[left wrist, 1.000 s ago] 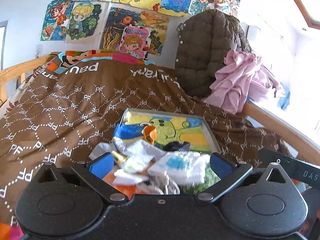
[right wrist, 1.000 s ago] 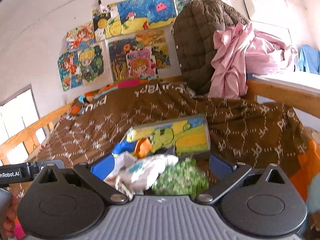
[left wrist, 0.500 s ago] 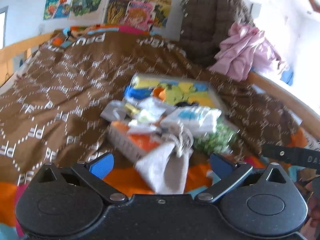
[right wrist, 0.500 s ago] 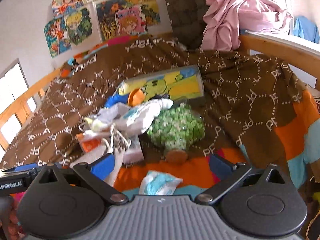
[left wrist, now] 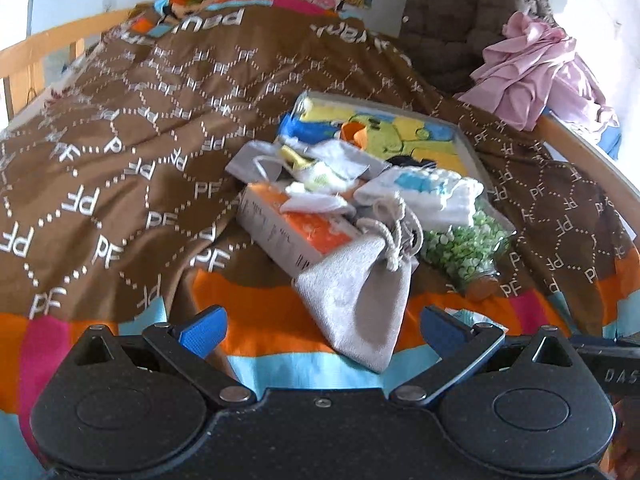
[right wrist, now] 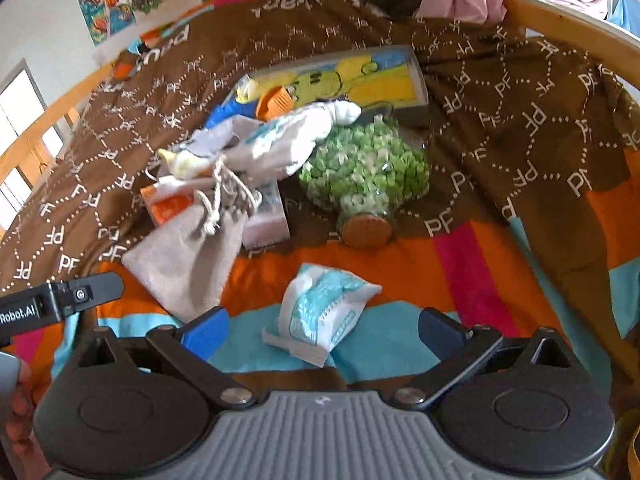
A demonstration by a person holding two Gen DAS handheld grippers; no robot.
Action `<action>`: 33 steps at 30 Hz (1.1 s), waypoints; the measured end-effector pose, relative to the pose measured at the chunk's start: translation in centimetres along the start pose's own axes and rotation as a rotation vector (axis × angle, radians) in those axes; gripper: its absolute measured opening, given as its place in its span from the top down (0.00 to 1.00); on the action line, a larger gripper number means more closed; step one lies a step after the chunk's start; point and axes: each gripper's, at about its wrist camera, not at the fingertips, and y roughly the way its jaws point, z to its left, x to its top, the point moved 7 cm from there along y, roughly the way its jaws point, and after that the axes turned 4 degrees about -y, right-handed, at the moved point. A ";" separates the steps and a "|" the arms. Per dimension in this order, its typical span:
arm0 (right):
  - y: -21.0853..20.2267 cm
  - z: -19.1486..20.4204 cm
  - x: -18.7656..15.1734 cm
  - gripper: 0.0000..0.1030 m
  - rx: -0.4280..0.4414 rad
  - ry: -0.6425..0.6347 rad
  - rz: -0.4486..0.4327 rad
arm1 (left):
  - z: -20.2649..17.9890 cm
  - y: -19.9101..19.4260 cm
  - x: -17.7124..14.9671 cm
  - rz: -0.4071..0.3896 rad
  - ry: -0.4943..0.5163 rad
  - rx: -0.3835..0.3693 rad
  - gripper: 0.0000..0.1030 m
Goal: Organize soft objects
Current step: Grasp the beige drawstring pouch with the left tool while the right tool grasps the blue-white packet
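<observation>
- Left wrist view: the left hand-held gripper (left wrist: 320,330) hangs low over the bed with its blue-tipped fingers spread wide and nothing between them.
- Just ahead of it a grey drawstring pouch (left wrist: 360,300) lies flat on the orange band of the bedspread (left wrist: 120,160), its cord end resting against an orange and white box (left wrist: 296,232).
- Right wrist view: the right hand-held gripper (right wrist: 320,330) is likewise spread apart and empty, just above a small white and teal packet (right wrist: 320,312) lying on the blue stripe, not touching it.
- Beyond the packet a clear jar (right wrist: 364,172) lies on its side with its cork lid towards the camera; it is packed with small green and white pieces.
- On top of the box and beside the jar sits a heap of soft things: a white cloth with blue print (right wrist: 280,140), smaller white and yellow pieces (left wrist: 320,168), and a second grey cloth (left wrist: 248,164).
- Farther back a shallow grey tray (left wrist: 468,148) holds a yellow, green and blue cartoon picture; an orange item (right wrist: 274,102) and a blue one (left wrist: 296,130) lie at its near edge.
- At the far end a dark quilted jacket (left wrist: 460,20) and pink clothing (left wrist: 532,68) are piled by the wooden bed rail (right wrist: 568,28).
</observation>
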 end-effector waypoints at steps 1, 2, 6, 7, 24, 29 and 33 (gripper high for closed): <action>0.1 0.0 -0.1 0.00 0.000 0.000 0.006 | 0.1 0.2 -0.1 0.012 -0.011 0.001 0.01; 0.3 0.0 -0.1 0.00 0.000 0.000 0.012 | 0.2 0.5 -0.1 0.024 -0.024 -0.001 0.01; 1.2 0.1 -0.1 0.00 -0.014 -0.003 0.036 | 0.3 1.5 -0.2 0.056 -0.059 -0.010 0.01; 1.4 0.1 -0.1 0.00 -0.015 -0.005 0.041 | 0.3 1.7 -0.2 0.059 -0.063 -0.011 0.01; 4.8 0.6 0.1 0.00 -0.048 -0.035 0.085 | -0.8 6.4 1.0 0.131 0.006 -0.043 0.01; 5.6 0.5 0.2 0.00 -0.059 -0.037 0.086 | -0.9 8.0 1.5 0.161 0.064 -0.059 0.01; 6.3 0.5 0.3 0.01 -0.057 -0.035 0.095 | -1.2 8.7 1.5 0.193 0.089 -0.099 0.01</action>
